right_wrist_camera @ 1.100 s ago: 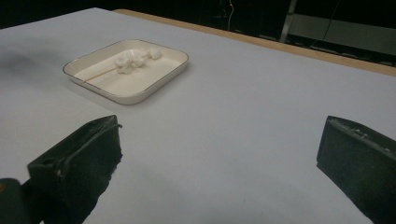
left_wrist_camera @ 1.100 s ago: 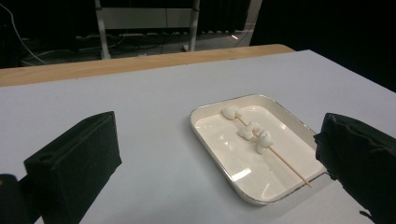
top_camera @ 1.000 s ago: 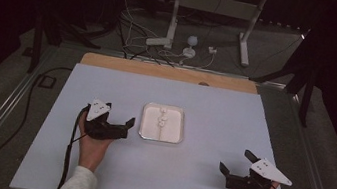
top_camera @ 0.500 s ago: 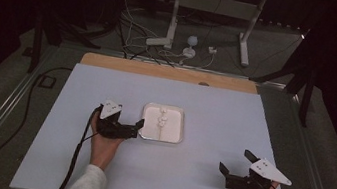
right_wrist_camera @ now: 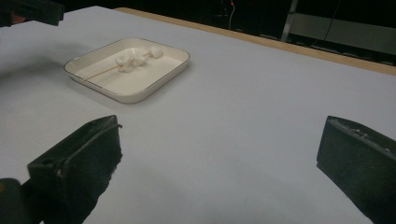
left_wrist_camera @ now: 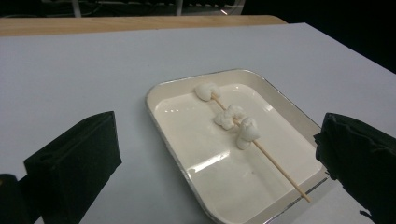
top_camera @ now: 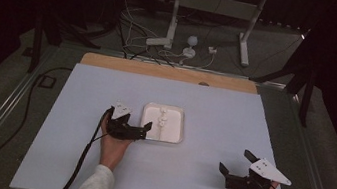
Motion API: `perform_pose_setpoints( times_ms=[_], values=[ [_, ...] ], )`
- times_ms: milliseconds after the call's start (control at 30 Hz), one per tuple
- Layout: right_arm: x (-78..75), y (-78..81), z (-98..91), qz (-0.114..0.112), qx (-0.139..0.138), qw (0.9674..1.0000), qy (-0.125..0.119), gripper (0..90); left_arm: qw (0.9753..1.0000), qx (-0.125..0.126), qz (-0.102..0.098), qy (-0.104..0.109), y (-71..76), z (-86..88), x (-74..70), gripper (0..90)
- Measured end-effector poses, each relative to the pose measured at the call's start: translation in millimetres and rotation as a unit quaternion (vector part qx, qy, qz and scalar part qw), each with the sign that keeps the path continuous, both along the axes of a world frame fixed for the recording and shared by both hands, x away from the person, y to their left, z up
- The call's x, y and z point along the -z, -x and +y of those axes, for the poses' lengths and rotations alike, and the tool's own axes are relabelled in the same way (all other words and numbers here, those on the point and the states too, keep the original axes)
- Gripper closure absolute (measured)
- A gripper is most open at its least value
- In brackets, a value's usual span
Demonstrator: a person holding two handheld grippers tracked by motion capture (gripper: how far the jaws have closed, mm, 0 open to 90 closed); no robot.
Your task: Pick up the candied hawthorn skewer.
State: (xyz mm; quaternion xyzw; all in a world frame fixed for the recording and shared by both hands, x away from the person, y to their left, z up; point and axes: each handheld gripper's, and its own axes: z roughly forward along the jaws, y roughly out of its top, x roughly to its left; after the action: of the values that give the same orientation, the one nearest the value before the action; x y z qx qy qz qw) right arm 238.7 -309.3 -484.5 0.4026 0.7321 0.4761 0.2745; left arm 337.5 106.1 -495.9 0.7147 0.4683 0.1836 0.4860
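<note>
Only the tray (top_camera: 176,126) (holding a skewer (left_wrist_camera: 261,150)) interrupts the open white table (top_camera: 214,111).

High view overhead facing forward, both gripper views low and close, all sharing the tray (top_camera: 175,135)

One shallow cream square tray with a thin dark rim (left_wrist_camera: 163,95) sits on one pale grey table top (top_camera: 204,181). One thin wooden skewer (left_wrist_camera: 280,169) lies inside. Three white marshmallow-like pieces (left_wrist_camera: 246,132) appear threaded on it, though the middle lump could be two.
</note>
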Motion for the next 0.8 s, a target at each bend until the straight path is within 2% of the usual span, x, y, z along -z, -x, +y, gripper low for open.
perform_pose_setpoints(
  times_ms=[233,433,800],
  values=[
    [0.1,-0.1,0.0,0.0,0.001,1.0,0.0,0.0,0.9998,0.004,0.016,-0.008,-5.8,-12.1,7.5,0.5],
    [0.2,-0.2,-0.2,0.001,0.001,1.0,0.0,0.0,0.9992,0.018,0.034,-0.009,-8.8,-24.4,11.1,0.5],
    [0.6,-0.5,-0.6,0.002,0.001,1.0,0.0,0.0,0.9956,0.049,0.074,-0.03,-11.1,-50.4,17.8,6.3]
  ],
)
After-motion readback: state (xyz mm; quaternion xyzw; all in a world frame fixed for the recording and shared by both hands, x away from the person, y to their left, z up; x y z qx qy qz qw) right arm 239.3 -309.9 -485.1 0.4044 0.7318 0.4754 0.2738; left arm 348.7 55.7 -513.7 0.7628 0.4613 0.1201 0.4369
